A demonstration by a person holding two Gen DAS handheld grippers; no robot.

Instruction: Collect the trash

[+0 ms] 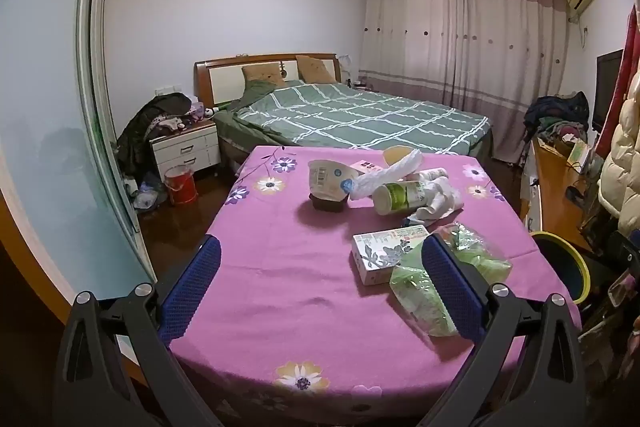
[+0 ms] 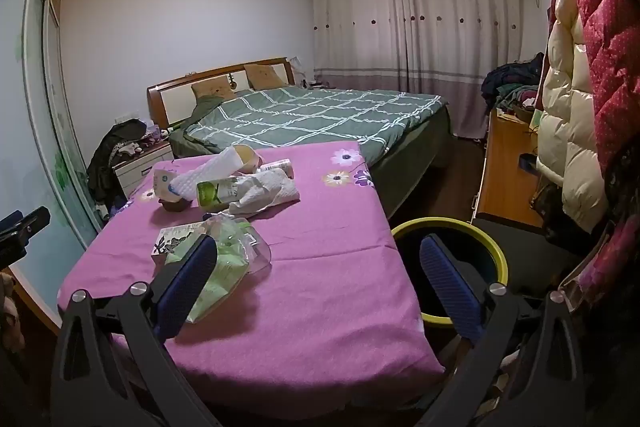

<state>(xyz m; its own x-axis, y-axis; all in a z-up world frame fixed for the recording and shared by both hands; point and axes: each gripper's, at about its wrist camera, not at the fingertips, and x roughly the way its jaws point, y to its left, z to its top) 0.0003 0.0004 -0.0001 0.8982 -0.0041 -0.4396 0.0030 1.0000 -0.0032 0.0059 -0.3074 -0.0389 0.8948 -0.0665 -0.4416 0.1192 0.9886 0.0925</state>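
Observation:
Trash lies on a table with a pink flowered cloth point(image 1: 280, 267) point(image 2: 320, 287). A crumpled clear-green plastic wrapper point(image 1: 420, 291) point(image 2: 228, 259) lies nearest, beside a small printed carton point(image 1: 380, 251) point(image 2: 172, 239). Farther back lie a green-labelled bottle point(image 1: 400, 197) point(image 2: 218, 193), white paper towels point(image 1: 436, 203) point(image 2: 272, 193), a yogurt cup point(image 1: 328, 183) point(image 2: 166, 187) and a rolled white sheet point(image 1: 392, 169). A yellow-rimmed bin point(image 2: 452, 227) point(image 1: 568, 247) stands at the table's right edge. My left gripper point(image 1: 320, 267) is open above the cloth. My right gripper point(image 2: 320, 267) is open, its left finger point(image 2: 188, 279) over the wrapper.
A bed with a green checked cover point(image 1: 360, 115) stands behind the table. A white nightstand point(image 1: 186, 151) and a red bucket point(image 1: 182, 185) are at the left. A wooden desk point(image 2: 508, 171) and hanging coats point(image 2: 572, 107) crowd the right side.

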